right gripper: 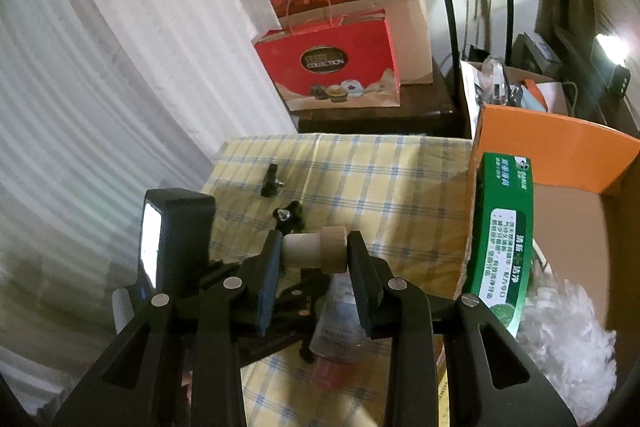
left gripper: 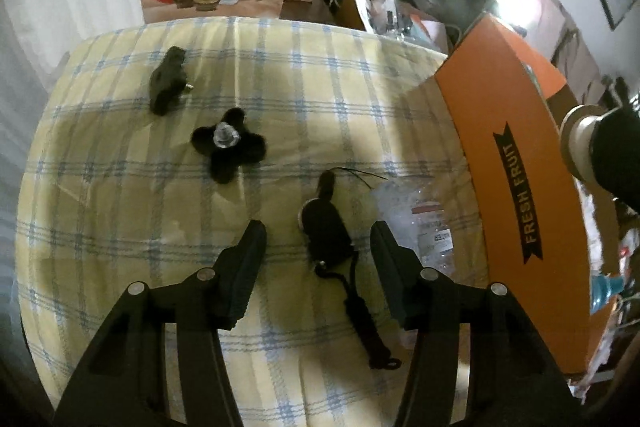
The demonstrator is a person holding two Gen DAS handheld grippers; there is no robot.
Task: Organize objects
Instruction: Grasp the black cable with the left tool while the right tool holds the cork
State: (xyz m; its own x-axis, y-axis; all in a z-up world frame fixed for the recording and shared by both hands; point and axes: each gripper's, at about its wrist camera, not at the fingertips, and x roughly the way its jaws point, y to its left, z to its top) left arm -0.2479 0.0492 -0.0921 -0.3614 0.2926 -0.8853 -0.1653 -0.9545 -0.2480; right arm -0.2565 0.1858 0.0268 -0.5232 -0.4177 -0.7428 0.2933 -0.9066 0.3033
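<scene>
Left wrist view: your left claw (left gripper: pixel 318 247) hangs open astride a black fob (left gripper: pixel 326 229) lying on the checked counter (left gripper: pixel 120 211), pads clear of it. Beside it stands an orange box (right gripper: pixel 560 155) holding a green carton (right gripper: pixel 506 239) and white shredded filling (right gripper: pixel 568 339). Your right claw (right gripper: pixel 314 253) grips a cork stopper (right gripper: pixel 316 247) above the counter.
</scene>
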